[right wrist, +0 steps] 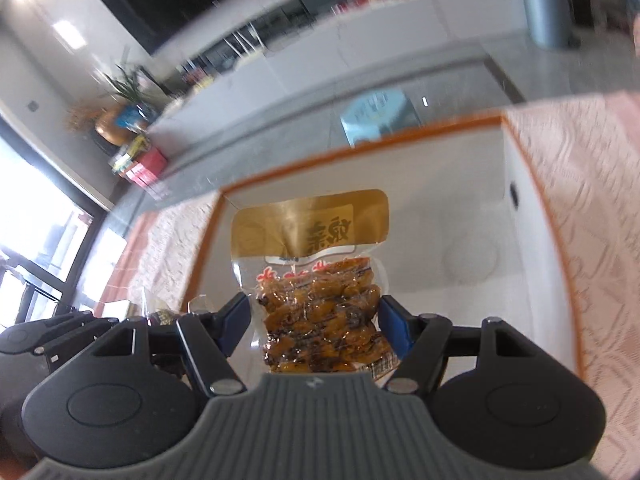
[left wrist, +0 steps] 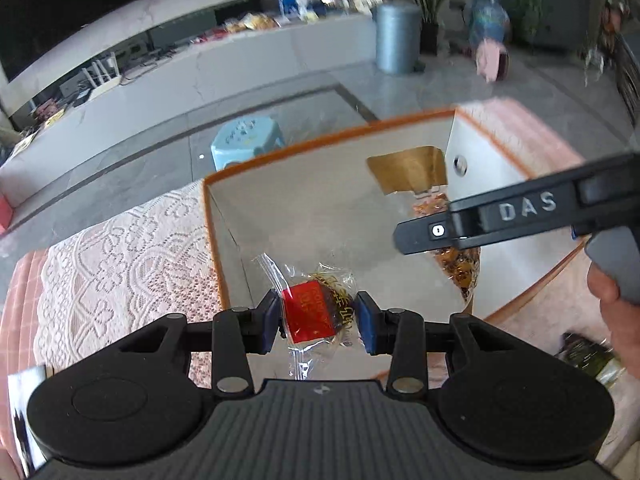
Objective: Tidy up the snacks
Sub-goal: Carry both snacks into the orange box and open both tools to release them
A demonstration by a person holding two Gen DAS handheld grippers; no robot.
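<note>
Here both grippers hang over the white storage box (left wrist: 332, 200), whose orange-trimmed rim sits on a pink lace tablecloth (left wrist: 120, 256). The left gripper (left wrist: 317, 316) is closed narrowly on a small clear-wrapped snack with a red label (left wrist: 310, 312), its blue pads pressing the wrapper's two sides so that the piece hangs free above the box's near corner. The right gripper (right wrist: 314, 320) stands wider, because its load is wider: a vacuum pouch of brown glazed pieces with a gold header (right wrist: 320, 300), clamped at its lower half, header pointing away over the box floor. In the left wrist view the same pouch (left wrist: 408, 168) shows behind the right gripper's black finger, already within the rim. Both tools point steeply downward, which suits dropping into an open-topped container. The visible part of the box floor looks bare, so sorting appears to be at an early stage. Another dark packet (left wrist: 588, 356) lies on the cloth beside the person's hand (left wrist: 616, 320), probably awaiting its turn.
</note>
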